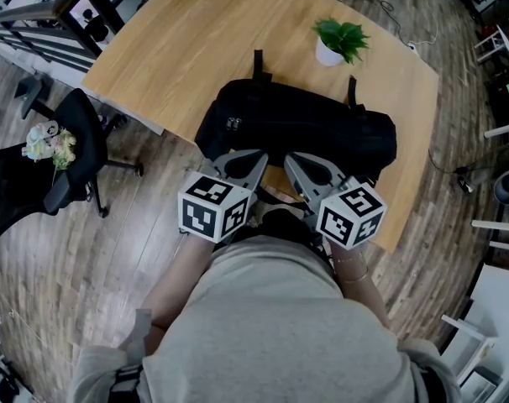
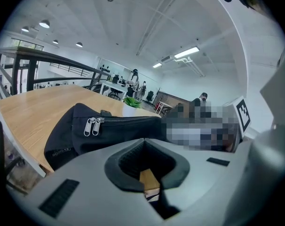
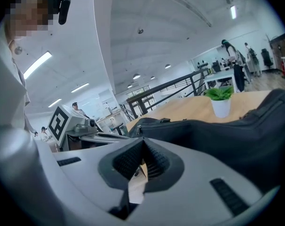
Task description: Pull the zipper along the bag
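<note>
A black bag [image 1: 296,128] lies along the near side of the wooden table [image 1: 196,40]. Its two silver zipper pulls [image 2: 93,126] hang side by side at the bag's left end. My left gripper [image 1: 253,159] and right gripper [image 1: 292,159] are held close together just in front of the bag, near the table's front edge. Both are shut with nothing between the jaws. In the left gripper view the shut left gripper [image 2: 145,142] points at the bag [image 2: 109,128] from a short way off. In the right gripper view the right gripper [image 3: 142,142] faces the bag [image 3: 217,135] likewise.
A small potted plant [image 1: 338,40] in a white pot stands on the table behind the bag. A black office chair [image 1: 70,154] stands on the wooden floor to the left. More furniture stands at the right side of the room.
</note>
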Motion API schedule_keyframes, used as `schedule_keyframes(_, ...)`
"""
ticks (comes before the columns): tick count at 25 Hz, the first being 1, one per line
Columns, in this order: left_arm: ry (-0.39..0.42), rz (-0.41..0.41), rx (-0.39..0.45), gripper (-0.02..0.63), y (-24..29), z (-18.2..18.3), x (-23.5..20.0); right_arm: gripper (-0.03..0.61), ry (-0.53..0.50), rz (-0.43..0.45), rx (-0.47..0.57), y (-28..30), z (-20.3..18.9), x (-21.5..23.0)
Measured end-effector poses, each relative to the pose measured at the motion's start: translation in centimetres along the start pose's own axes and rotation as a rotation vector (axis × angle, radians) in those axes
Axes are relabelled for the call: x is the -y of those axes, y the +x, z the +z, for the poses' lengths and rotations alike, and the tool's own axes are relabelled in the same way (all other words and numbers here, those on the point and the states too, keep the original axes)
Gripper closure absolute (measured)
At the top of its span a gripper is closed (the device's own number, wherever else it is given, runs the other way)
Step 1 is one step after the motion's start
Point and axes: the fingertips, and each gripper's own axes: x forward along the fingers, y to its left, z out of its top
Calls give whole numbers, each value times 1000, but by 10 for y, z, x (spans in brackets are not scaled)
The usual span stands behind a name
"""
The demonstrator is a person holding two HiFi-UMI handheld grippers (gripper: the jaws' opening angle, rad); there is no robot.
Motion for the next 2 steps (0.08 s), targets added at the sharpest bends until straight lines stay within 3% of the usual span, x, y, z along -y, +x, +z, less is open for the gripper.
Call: schedule_keyframes(2, 1, -5, -6, 597, 0, -2, 1, 572, -1, 7, -7, 0, -3, -1)
